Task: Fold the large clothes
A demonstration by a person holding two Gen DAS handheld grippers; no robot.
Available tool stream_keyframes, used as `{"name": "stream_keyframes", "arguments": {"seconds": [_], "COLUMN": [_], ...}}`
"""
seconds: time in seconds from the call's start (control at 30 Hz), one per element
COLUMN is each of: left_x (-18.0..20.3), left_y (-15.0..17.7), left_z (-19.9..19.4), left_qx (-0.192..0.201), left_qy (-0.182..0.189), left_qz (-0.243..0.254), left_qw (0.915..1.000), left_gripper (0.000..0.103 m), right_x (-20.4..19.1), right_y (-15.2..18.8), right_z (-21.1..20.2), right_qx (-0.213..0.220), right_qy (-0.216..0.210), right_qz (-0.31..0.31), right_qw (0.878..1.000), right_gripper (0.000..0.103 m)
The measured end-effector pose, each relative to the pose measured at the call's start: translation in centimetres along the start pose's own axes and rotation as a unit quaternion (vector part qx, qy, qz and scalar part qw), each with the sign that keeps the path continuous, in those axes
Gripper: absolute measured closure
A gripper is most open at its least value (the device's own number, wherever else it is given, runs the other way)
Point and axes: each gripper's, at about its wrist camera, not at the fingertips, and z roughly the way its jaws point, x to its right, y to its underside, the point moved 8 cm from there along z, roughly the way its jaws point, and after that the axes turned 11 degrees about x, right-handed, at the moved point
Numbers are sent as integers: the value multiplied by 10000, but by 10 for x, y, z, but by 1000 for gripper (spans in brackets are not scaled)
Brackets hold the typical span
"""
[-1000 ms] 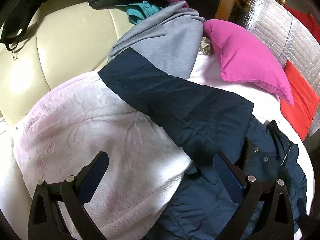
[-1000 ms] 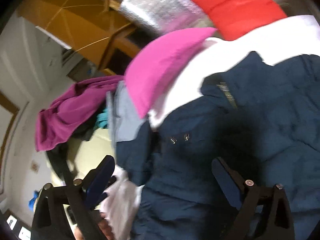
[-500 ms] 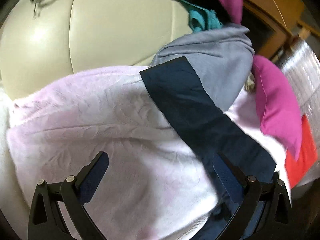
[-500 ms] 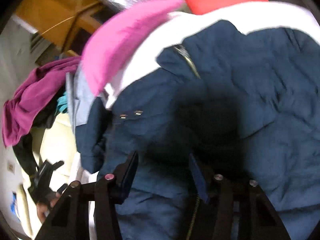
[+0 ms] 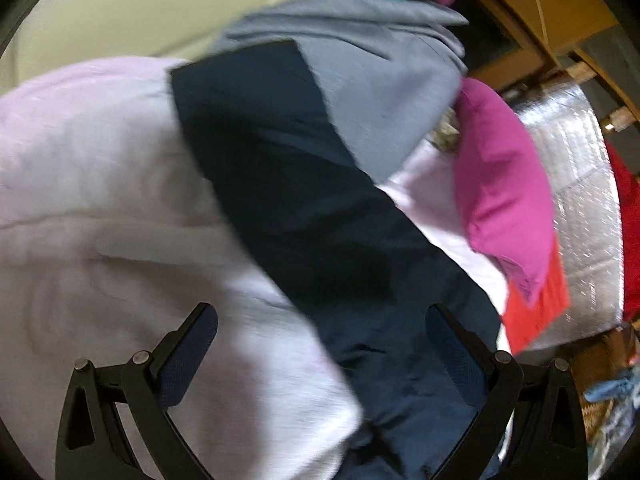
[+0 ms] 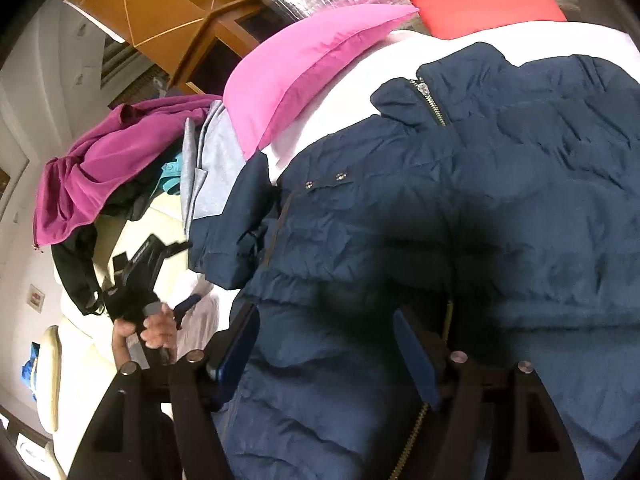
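Right wrist view: our right gripper (image 6: pixel 326 346), jaws just reopening and holding nothing, hovered over the navy jacket (image 6: pixel 460 208) spread on the pale blanket (image 5: pixel 100 200); left gripper (image 5: pixel 322 350) open. Best pinch the sleeve (image 5: pixel 288 184) near its cuff.

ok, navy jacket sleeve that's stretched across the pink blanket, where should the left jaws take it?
Probably the cuff end of the sleeve. Its straight edge lies flat on the pink blanket, free and unobstructed. Come in from the blanket side, across the sleeve's width; the far side overlaps the grey garment. The left gripper already stands open.
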Motion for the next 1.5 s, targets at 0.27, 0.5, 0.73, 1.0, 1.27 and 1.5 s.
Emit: {"name": "stream_keyframes", "arguments": {"seconds": [0.27,0.5,0.73,1.0,1.27,1.5], "left_x": [9,46,135,119,42,26], "left_y": [15,11,78,144,70,58], "left_z": [38,11,-31,-12,-40,1], "left_qx": [-461,-50,-156,-1562,-1128,-1222], "left_qy": [612,673,1195,956,766,916], "left_qz": [-593,190,1430,725,-893,-1490], "left_qw": [9953,9975,9824,9804,9866,9770], "left_gripper": [58,84,86,43,19,20], "right_x": [8,9,13,21,25,23], "right_y": [3,-2,-5,-10,-11,-6], "right_z": [-11,-25,-40,-65,-80,-73], "right_qx": [87,290,557,810,1013,882], "right_qy": [-11,29,97,216,157,172], "right_qz": [177,201,363,461,606,510], "right_qw": [9998,9994,9977,9954,9929,9946], "right_gripper": [30,30,30,30,26,26]}}
